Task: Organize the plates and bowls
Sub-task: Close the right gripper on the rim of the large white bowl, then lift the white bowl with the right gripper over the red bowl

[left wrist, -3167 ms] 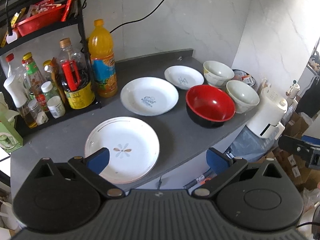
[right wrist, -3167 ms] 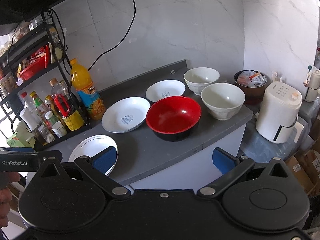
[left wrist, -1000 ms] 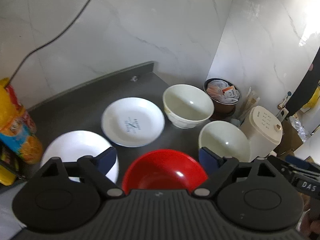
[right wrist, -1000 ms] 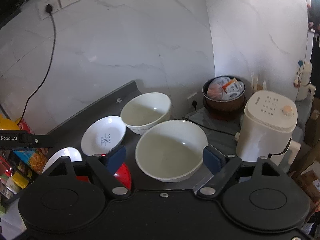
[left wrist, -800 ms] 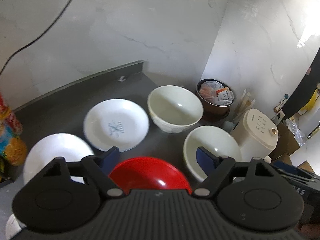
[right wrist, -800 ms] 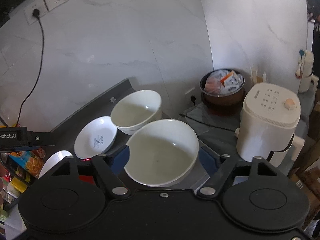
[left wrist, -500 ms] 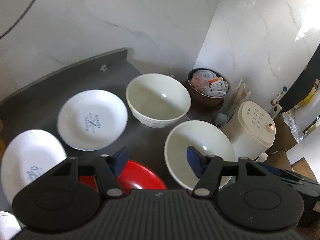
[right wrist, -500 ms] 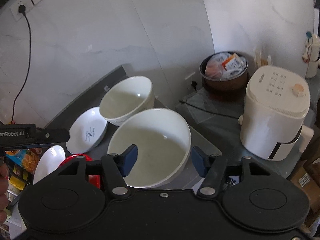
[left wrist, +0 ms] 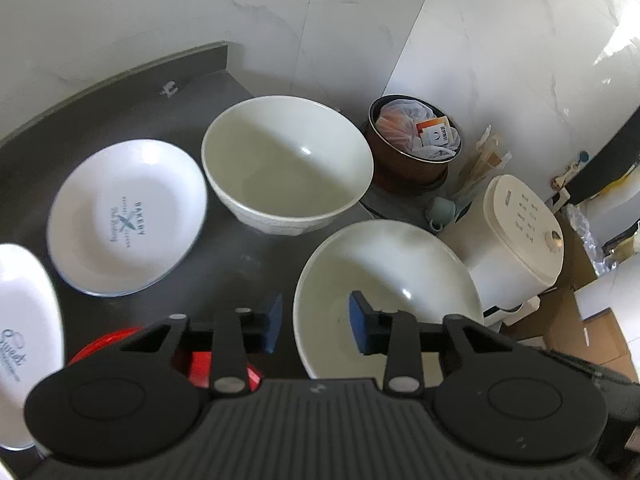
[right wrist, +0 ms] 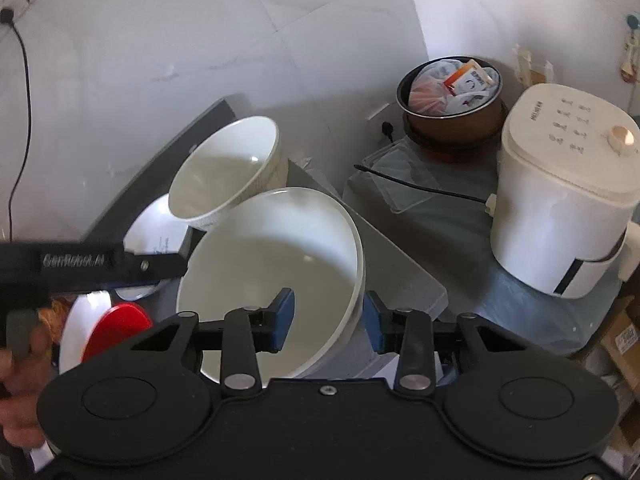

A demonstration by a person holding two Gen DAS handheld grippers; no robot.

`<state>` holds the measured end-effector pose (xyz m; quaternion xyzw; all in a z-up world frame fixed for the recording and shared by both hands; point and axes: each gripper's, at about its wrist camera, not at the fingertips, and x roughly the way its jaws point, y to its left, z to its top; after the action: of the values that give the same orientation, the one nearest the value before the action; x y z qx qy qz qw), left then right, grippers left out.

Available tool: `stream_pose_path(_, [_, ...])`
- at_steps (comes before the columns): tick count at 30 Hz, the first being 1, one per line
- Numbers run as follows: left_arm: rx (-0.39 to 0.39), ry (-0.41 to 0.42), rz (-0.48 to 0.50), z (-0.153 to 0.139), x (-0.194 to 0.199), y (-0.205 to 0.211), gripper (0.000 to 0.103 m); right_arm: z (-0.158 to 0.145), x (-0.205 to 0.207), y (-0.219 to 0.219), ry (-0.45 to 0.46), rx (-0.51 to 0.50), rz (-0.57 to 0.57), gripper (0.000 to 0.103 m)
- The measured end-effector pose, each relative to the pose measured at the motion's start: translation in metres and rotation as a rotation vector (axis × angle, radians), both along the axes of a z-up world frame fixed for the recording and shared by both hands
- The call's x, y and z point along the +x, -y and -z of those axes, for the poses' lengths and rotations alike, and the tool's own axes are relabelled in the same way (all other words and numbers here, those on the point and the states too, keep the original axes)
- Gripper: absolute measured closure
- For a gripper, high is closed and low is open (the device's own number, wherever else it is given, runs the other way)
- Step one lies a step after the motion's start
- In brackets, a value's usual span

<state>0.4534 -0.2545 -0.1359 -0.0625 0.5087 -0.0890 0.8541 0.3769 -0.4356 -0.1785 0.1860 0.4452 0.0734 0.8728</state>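
Your dark table [left wrist: 132,92] carries the whole set, and it ends close by: its right edge drops to a lower surface with a white cooker [right wrist: 560,208] and a brown pot [right wrist: 452,120] of packets. The near white bowl [right wrist: 272,264] sits right at that corner, its far side close to the edge. Just behind it stands the second white bowl [left wrist: 286,164], with only a narrow strip of table between them. The printed plate [left wrist: 126,214] lies left of that bowl, another white plate [left wrist: 24,332] is at the far left, and the red bowl [left wrist: 116,344] is mostly hidden under your tool.

You appear to be at the grasp of the near bowl, likely to nest it in the other white one. Your right claw [right wrist: 328,322] is part open and straddles the bowl's right rim, one pad inside and one outside, not yet clamped as far as can be seen. Your left claw [left wrist: 316,324] is likewise part open astride the left rim, holding nothing.

Next, squeeze the right claw on the rim, lift straight up, then carry the bowl back and left. Keep the move inward: open room lies over the table, while the drop and the cooker crowd the right.
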Motion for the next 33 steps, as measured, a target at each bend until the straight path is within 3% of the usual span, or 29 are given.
stream_pose_path(5, [-0.012,-0.017,-0.032,0.012,0.016,0.0,0.079,0.004,0.009,0.0,-0.026,-0.015,0.0,0.069])
stream_pose_path(9, [-0.013,-0.037,-0.053,0.021,0.024,0.0,0.08,0.007,0.014,-0.001,-0.043,-0.025,0.013,0.07])
stream_pose_path(12, [-0.027,-0.071,-0.051,0.03,0.026,0.001,0.084,0.011,0.016,-0.003,-0.061,-0.039,0.019,0.082])
stream_pose_path(13, [-0.03,-0.078,-0.055,0.033,0.027,0.001,0.087,0.011,0.016,-0.003,-0.063,-0.054,0.03,0.09])
stream_pose_path(14, [-0.027,-0.072,-0.07,0.034,0.026,0.0,0.094,0.011,0.016,-0.004,-0.06,-0.069,0.045,0.091])
stream_pose_path(17, [-0.044,-0.072,-0.079,0.035,0.024,-0.003,0.097,0.009,0.015,-0.005,-0.057,-0.095,0.075,0.093])
stream_pose_path(33, [-0.113,0.059,-0.085,-0.027,0.003,-0.028,0.097,-0.047,-0.006,-0.023,0.07,-0.099,0.077,0.093])
